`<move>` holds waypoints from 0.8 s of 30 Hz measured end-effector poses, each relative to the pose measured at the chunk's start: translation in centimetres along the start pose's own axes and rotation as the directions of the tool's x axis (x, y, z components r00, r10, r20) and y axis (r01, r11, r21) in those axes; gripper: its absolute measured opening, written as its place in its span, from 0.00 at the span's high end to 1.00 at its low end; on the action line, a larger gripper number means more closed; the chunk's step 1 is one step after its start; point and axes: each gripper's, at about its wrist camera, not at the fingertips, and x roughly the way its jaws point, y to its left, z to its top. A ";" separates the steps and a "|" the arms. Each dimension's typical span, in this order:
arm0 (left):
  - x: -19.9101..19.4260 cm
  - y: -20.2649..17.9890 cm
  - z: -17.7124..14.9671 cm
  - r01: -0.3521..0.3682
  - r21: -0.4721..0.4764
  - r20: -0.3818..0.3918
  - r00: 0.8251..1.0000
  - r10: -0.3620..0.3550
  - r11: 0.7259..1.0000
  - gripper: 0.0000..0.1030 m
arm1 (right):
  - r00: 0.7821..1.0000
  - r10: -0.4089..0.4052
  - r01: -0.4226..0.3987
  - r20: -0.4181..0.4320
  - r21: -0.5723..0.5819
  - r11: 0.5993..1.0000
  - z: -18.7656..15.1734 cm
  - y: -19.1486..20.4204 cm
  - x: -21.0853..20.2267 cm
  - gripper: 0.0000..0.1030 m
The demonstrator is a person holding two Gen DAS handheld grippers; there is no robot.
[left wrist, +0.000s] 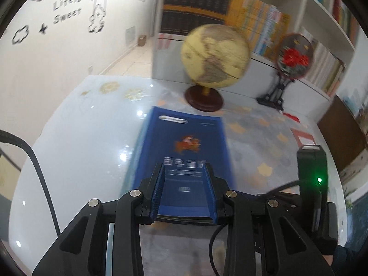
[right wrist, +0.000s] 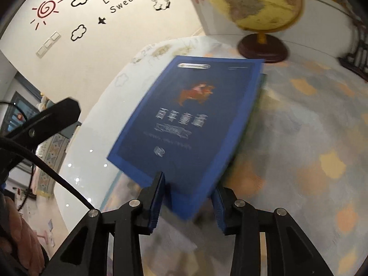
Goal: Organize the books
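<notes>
A dark blue book [left wrist: 184,135] with a reddish animal picture and pale lettering lies flat on the glossy table [left wrist: 80,149]. My left gripper [left wrist: 185,168] hovers over its near end, pads apart, pinching nothing; the cover shows through the gap. In the right wrist view the same blue book [right wrist: 191,105] lies at an angle, and a green edge [right wrist: 263,78] peeks out under its far right corner. Its near corner sits between the fingers of my right gripper [right wrist: 188,184], whose pads stand off it. The picture is blurred. The right gripper's body [left wrist: 311,172] shows a green light.
A yellow globe [left wrist: 215,55] on a dark round base stands just beyond the book. A round red-flowered fan on a black stand [left wrist: 292,55] sits at the right. A red booklet [left wrist: 303,138] lies near the table's right edge. Bookshelves [left wrist: 264,23] fill the back wall.
</notes>
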 end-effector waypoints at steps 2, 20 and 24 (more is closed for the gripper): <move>-0.3 -1.8 -0.1 0.014 0.028 0.000 1.000 -0.014 1.000 0.70 | 0.999 -0.042 0.042 0.028 0.013 0.999 -0.8 -0.7 -1.9 0.64; -2.5 -20.0 -0.8 0.123 0.110 -0.008 0.992 -0.122 0.986 0.70 | 0.834 -0.531 0.532 0.150 0.036 0.846 -4.7 -9.0 -20.2 0.61; -2.6 -24.0 -0.9 0.129 0.134 -0.008 0.992 -0.129 0.983 0.70 | 0.827 -0.541 0.534 0.151 0.086 0.841 -5.9 -12.8 -23.5 0.61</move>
